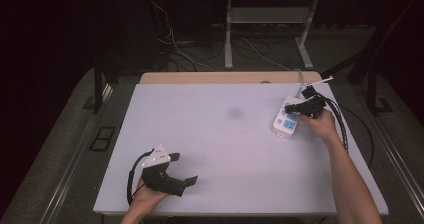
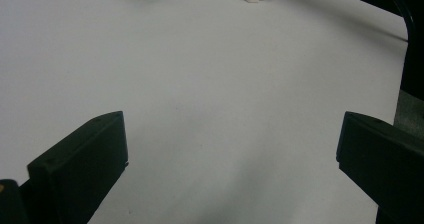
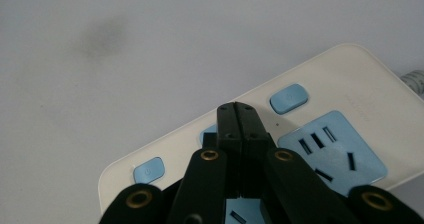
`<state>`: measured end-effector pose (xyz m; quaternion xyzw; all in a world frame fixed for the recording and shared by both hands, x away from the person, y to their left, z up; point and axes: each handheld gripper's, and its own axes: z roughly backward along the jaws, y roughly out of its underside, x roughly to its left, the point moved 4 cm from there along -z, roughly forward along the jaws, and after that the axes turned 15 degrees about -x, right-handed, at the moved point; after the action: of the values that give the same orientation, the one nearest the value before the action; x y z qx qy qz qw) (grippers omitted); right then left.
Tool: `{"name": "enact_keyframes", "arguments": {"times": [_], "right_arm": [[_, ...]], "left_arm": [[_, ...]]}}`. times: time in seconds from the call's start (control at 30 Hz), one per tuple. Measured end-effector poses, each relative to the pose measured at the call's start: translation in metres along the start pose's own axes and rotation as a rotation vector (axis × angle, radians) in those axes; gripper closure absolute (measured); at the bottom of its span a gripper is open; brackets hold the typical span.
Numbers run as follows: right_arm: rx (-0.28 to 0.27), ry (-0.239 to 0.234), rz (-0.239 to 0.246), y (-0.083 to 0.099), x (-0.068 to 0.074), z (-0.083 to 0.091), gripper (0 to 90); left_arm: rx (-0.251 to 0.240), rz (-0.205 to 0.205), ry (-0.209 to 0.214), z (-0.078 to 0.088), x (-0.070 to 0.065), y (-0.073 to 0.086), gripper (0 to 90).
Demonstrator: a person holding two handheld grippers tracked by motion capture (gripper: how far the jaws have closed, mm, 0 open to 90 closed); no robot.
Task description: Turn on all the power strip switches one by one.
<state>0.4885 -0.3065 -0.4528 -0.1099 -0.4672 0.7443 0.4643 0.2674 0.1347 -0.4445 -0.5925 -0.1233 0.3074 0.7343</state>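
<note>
Jaws on our left gripper [image 1: 186, 169] are spread wide with nothing between them, just parked down at the near left corner of the white table [image 1: 220, 149], and in the left gripper view we're staring across bare tabletop. Way over at the far right side sits the power strip [image 1: 286, 118], white with blue sockets and little blue switches, lying flat with its long axis running from the near side toward the far right corner, cord end pointing away from us. Our right gripper [image 3: 238, 115] is clamped fully shut on nothing, and in the right gripper view its closed tips sit right over the strip's top face, beside the middle blue switch [image 3: 209, 134], between two sockets. Can't tell if the tips actually touch the plastic. The two grippers are well apart.
</note>
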Motion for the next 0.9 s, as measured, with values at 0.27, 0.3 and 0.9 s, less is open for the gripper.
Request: {"name": "enact_keyframes", "arguments": {"times": [0.27,0.3,0.9], "right_arm": [[0.001,-0.019,0.019,-0.0029,0.0076,-0.0032,89.7],[-0.003,-0.026,0.004,-0.0025,0.0072,-0.0032,89.7],[-0.034,-0.015,0.014,0.0027,0.0069,-0.0027,90.0]], "left_arm": [[-0.002,0.001,-0.002,0.0004,0.0000,-0.0002,0.0],[-0.001,0.000,-0.001,0.0006,-0.0001,-0.0002,0.0],[0.006,-0.004,0.002,-0.0013,-0.0012,0.0006,0.0]]}}
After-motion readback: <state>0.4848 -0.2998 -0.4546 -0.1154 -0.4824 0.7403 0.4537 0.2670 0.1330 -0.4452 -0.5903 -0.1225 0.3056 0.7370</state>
